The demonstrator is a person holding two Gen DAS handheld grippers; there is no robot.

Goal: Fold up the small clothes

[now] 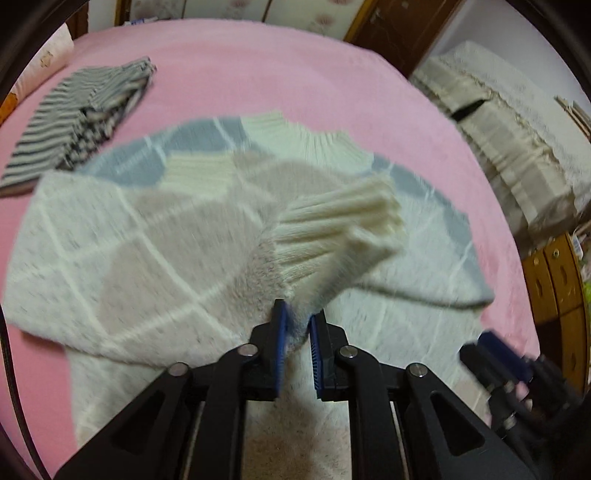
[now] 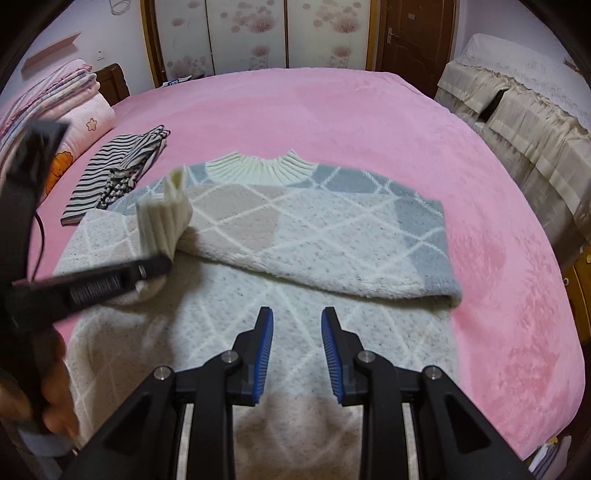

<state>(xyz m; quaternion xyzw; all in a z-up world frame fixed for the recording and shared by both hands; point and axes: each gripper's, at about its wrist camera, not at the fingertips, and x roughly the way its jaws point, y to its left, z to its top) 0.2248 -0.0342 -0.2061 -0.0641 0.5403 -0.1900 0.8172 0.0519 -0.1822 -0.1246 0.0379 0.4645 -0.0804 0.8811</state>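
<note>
Cream ribbed cuff (image 1: 343,229) is pinched in the left claw (image 1: 297,325), its sleeve running across the sweater (image 1: 110,236) mid-bed. From the right wrist, the right claw (image 2: 297,321) hangs open, empty, over the sweater's hem.

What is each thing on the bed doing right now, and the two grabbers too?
Sweater: spread flat on the bed, right sleeve folded across the chest.
Left sleeve: lifted, pinched near its ribbed cuff.
Left gripper: shut on the sleeve.
Right gripper: open, holding nothing, above the sweater.
Striped clothes: folded, lying beside the sweater.
Door: closed.
</note>
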